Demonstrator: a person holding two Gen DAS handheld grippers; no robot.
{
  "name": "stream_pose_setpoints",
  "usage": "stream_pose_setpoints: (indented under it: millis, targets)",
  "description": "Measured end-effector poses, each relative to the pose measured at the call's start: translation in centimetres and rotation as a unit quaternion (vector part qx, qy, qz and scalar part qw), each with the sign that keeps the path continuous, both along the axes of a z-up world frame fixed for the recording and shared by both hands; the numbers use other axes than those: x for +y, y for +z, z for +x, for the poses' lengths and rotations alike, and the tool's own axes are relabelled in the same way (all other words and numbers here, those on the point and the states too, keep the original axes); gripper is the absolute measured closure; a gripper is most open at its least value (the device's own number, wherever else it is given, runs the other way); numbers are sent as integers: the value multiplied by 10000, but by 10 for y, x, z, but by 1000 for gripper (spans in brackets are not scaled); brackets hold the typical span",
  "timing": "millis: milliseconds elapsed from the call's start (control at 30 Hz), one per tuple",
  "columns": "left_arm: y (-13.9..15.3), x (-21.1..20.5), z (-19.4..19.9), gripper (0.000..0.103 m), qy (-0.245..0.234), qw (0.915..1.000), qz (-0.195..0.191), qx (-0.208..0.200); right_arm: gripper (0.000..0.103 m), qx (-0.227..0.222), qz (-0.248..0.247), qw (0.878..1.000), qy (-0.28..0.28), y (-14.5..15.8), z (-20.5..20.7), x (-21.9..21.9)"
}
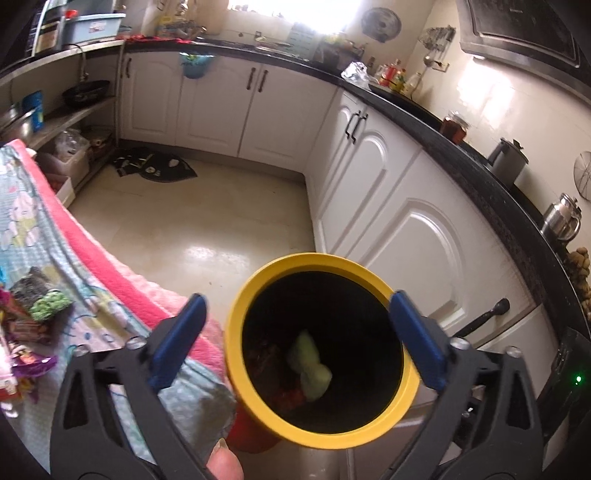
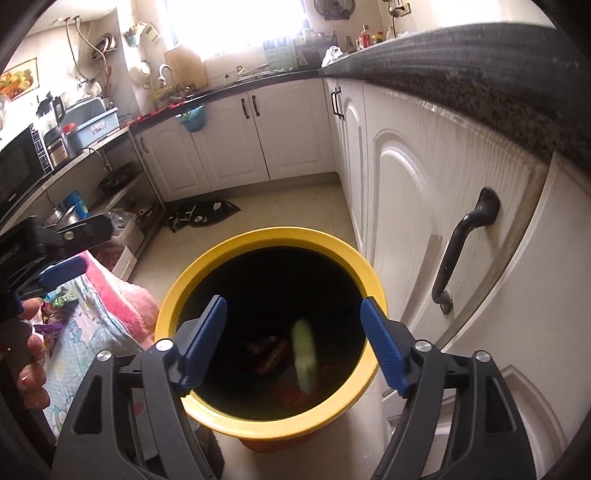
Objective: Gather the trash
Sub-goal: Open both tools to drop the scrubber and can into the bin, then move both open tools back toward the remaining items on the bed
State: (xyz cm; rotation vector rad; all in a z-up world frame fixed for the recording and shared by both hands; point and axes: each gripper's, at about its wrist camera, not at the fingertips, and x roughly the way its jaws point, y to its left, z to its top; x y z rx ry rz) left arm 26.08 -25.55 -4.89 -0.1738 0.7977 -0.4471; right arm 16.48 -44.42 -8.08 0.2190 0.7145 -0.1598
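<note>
No text, label, brand or number can be read; print on the packets and containers is too blurred

White cabinets [image 1: 258, 107] under a black counter [image 1: 424, 110]; dark mat [image 1: 155, 166] on floor.

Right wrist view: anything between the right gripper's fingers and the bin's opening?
Only a blurred pale green piece of trash shows there, inside the yellow-rimmed bin; nothing sits between the right gripper fingers themselves.

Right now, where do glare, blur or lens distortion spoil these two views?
Left wrist view: the window is blown out, the countertop bows from fisheye. Right wrist view: the window glares, the pale green scrap in the yellow-rimmed bin is smeared by motion blur; the bin's inside is too dark to read.
</note>
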Motion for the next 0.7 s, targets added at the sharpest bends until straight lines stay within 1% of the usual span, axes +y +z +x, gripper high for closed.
stream_pose_setpoints:
  millis: [67, 200, 700]
  targets:
    - [3, 6, -3, 11, 67, 10000, 26, -16, 24, -55, -39, 10000, -9, 3, -2, 2]
    - [9, 18, -10, 11, 190, 9998, 27, -89, 22, -146, -43, 9999, 1, 12, -4, 4]
    - [32, 72, -42, 11, 650, 9972, -50, -366, 22, -473, -111, 9983, 306, 43, -13, 30]
